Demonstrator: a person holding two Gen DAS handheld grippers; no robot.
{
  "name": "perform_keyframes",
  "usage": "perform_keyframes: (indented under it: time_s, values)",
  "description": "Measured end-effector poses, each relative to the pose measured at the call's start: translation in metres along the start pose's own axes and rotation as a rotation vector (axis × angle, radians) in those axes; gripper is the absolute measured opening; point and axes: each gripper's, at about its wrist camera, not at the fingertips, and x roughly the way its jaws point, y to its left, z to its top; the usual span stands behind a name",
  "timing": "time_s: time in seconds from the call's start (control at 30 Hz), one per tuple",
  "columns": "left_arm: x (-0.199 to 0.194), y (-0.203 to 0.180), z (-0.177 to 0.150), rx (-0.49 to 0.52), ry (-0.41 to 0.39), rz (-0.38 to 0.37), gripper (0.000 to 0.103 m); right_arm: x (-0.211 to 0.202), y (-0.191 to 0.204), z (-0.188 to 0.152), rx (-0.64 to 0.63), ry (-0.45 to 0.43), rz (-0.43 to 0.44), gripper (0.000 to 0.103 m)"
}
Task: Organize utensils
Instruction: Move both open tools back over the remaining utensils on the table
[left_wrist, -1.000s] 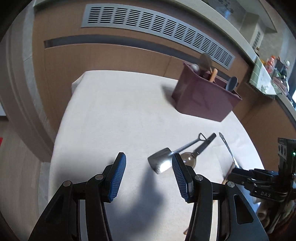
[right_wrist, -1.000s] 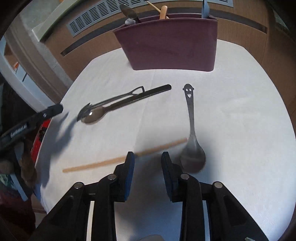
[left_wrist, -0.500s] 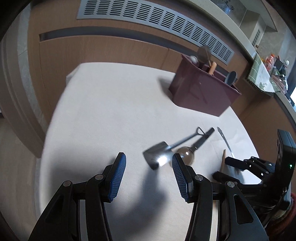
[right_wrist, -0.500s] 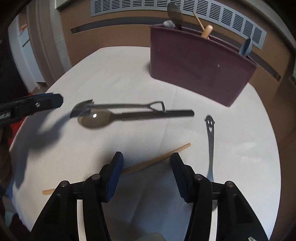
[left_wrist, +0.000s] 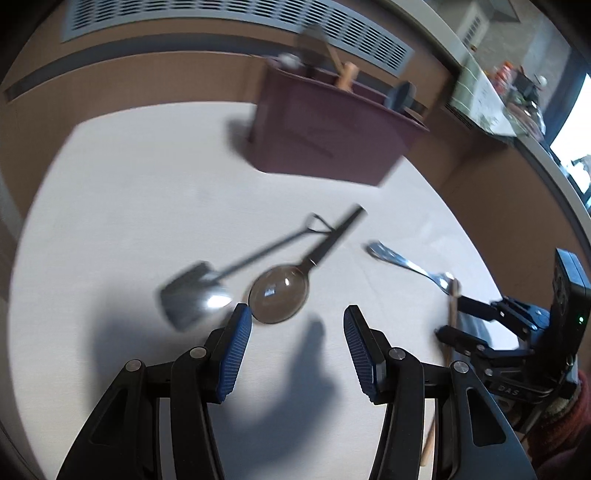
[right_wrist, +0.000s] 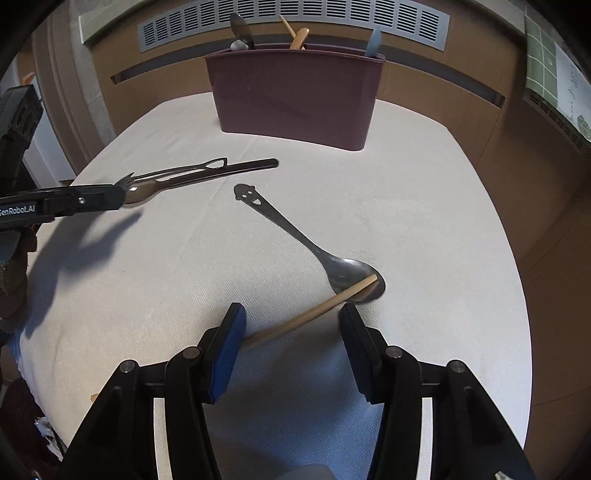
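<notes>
White tablecloth (right_wrist: 424, 221) spread over table; grey louvred vent (right_wrist: 295, 11) set along brown wood panelling (right_wrist: 436, 81) behind; green tiled counter edge (right_wrist: 539, 62) at right.

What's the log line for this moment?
left gripper: open, over spoon | right gripper: open, astride chopstick | holder: partly filled

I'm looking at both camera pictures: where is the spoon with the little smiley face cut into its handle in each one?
Left wrist view: smiley spoon lies at the right, past the left gripper, its bowl end beside the right gripper.
Right wrist view: smiley spoon is at the centre, bowl under the chopstick tip, just ahead of the blue fingers.
Shared landmark: maroon utensil holder at the far end of the table.
</notes>
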Motion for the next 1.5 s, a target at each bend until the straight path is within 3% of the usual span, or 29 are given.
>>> perform_keyframes:
  time_s: [0.13,0.2,0.33,0.5,0.73,0.8,0.93,1.03,1.13,1.17,1.2,1.33,1.5]
  values:
    - [0.005,-0.020,-0.003,0.055,0.048,-0.062,0.053,-0.003,-0.006,-0.003,-0.009,-0.004,0.007,0.048]
    - [0.001,-0.026,-0.002,0.076,0.035,-0.061,0.053,-0.007,-0.011,-0.007,-0.012,-0.006,0.007,0.048]
    - [-0.005,-0.030,0.003,0.109,-0.048,0.038,0.053,-0.009,-0.017,-0.010,0.010,-0.034,0.018,0.049]
    - [0.012,-0.032,0.001,0.171,-0.079,0.142,0.053,-0.007,-0.013,-0.010,0.019,-0.057,-0.004,0.052]
    - [0.032,-0.041,0.002,0.173,-0.050,0.143,0.053,-0.007,-0.010,-0.007,0.128,-0.019,-0.038,0.060]
    - [0.031,-0.042,0.003,0.156,-0.044,0.120,0.053,-0.008,-0.012,-0.008,0.182,-0.010,-0.017,0.070]
    - [0.027,-0.040,0.005,0.145,-0.048,0.113,0.053,-0.007,0.000,-0.004,0.134,0.044,-0.030,0.071]
    - [0.020,-0.035,0.005,0.132,-0.060,0.111,0.053,-0.005,0.005,-0.002,0.147,0.005,-0.056,0.064]
    - [0.017,-0.029,0.005,0.104,-0.057,0.096,0.053,-0.003,0.009,0.006,0.130,-0.019,-0.055,0.038]
    - [0.018,-0.028,0.004,0.097,-0.054,0.089,0.053,-0.002,0.009,0.010,0.122,-0.026,-0.057,0.022]
    - [0.019,-0.027,0.003,0.091,-0.050,0.086,0.053,0.000,0.010,0.013,0.110,-0.028,-0.060,0.013]
    - [0.023,-0.030,-0.002,0.096,-0.045,0.090,0.054,-0.001,0.010,0.019,0.082,-0.052,-0.090,0.005]
    - [0.022,-0.038,-0.003,0.112,-0.077,0.118,0.056,-0.019,-0.009,0.017,0.127,-0.098,-0.078,0.004]
